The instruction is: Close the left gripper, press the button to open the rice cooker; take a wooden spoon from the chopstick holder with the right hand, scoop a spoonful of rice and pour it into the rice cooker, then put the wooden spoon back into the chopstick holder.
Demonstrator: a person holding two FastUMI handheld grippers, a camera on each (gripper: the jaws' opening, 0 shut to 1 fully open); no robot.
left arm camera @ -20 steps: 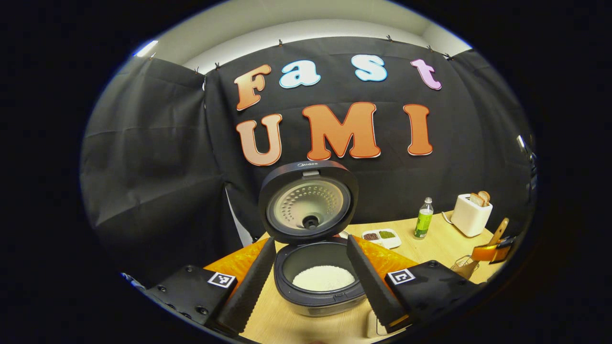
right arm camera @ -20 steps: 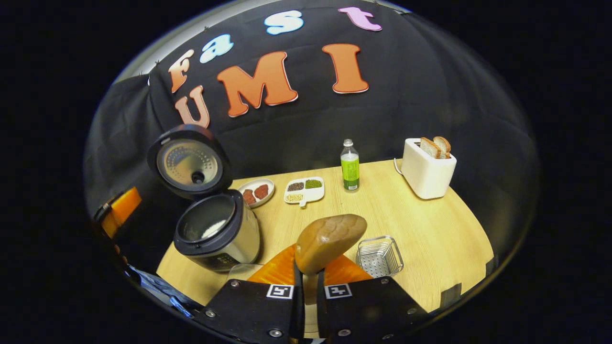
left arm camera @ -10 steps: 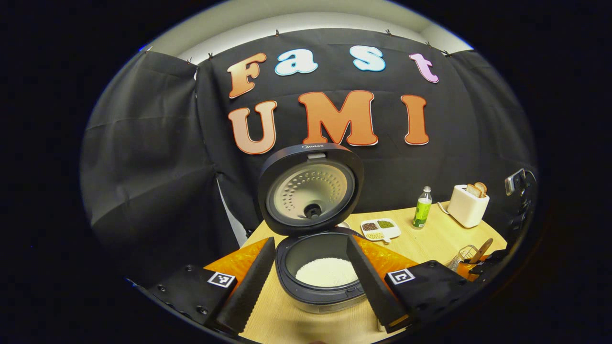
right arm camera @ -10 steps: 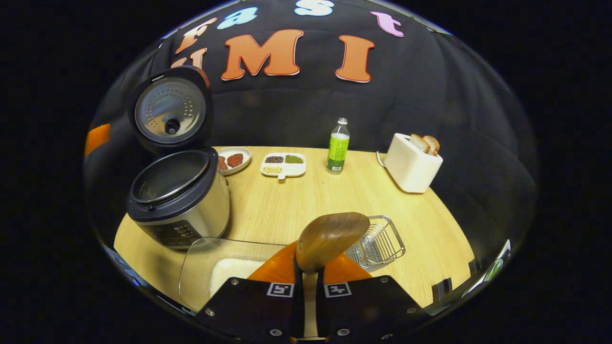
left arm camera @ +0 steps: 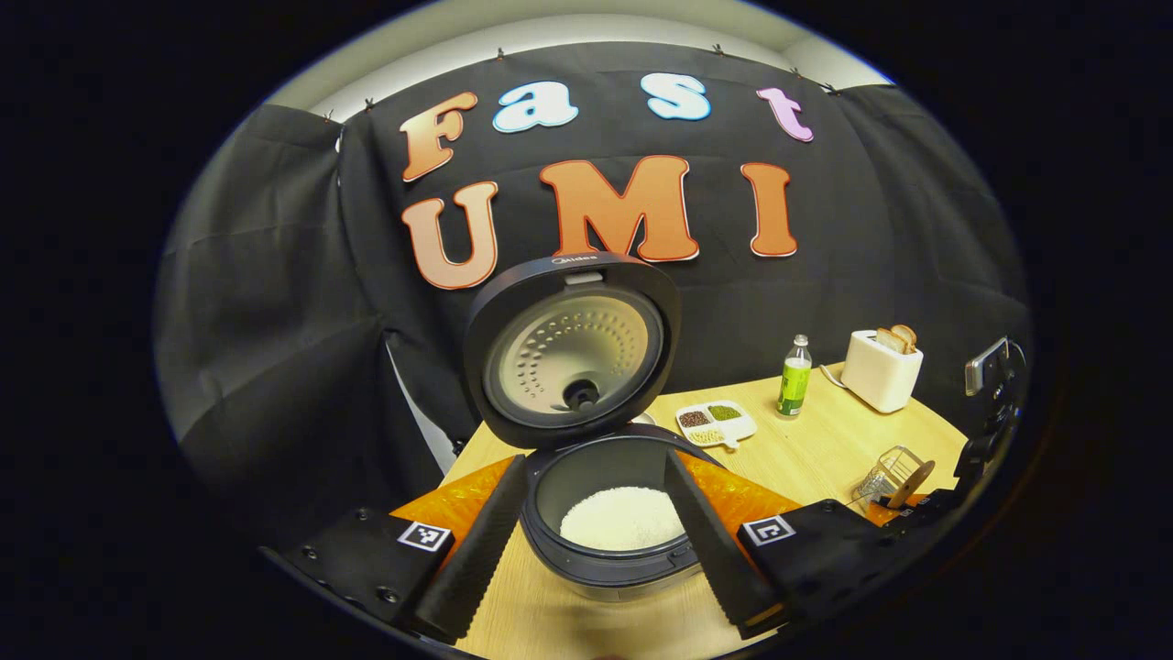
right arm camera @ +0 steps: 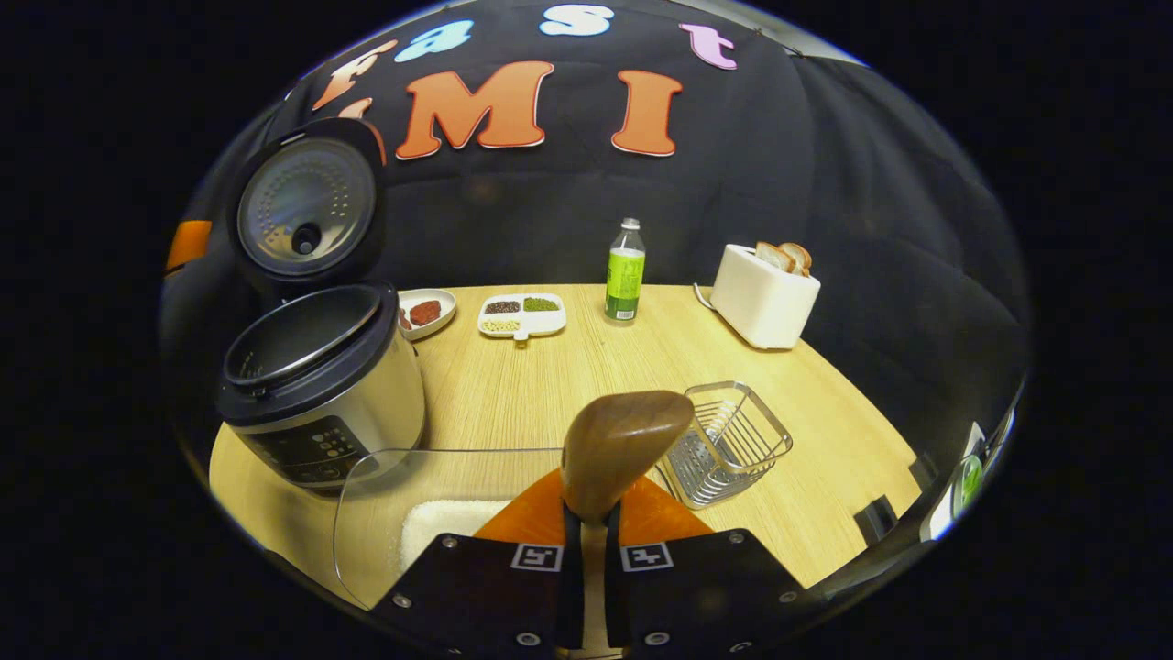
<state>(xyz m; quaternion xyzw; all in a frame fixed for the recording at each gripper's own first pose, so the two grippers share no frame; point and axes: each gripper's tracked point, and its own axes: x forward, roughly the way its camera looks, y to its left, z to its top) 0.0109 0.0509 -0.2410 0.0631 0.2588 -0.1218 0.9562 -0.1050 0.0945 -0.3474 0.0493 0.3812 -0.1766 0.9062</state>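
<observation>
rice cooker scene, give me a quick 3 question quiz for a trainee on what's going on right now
1. True or false: the rice cooker lid stands open.
2. What does the right gripper hold? A) green bottle B) wooden spoon C) toast
3. Fill in: the wire chopstick holder stands just right of the ____ bowl.

Key
1. True; white rice shows in the pot.
2. B, the wooden spoon, fingers shut on its handle.
3. Spoon.
</observation>
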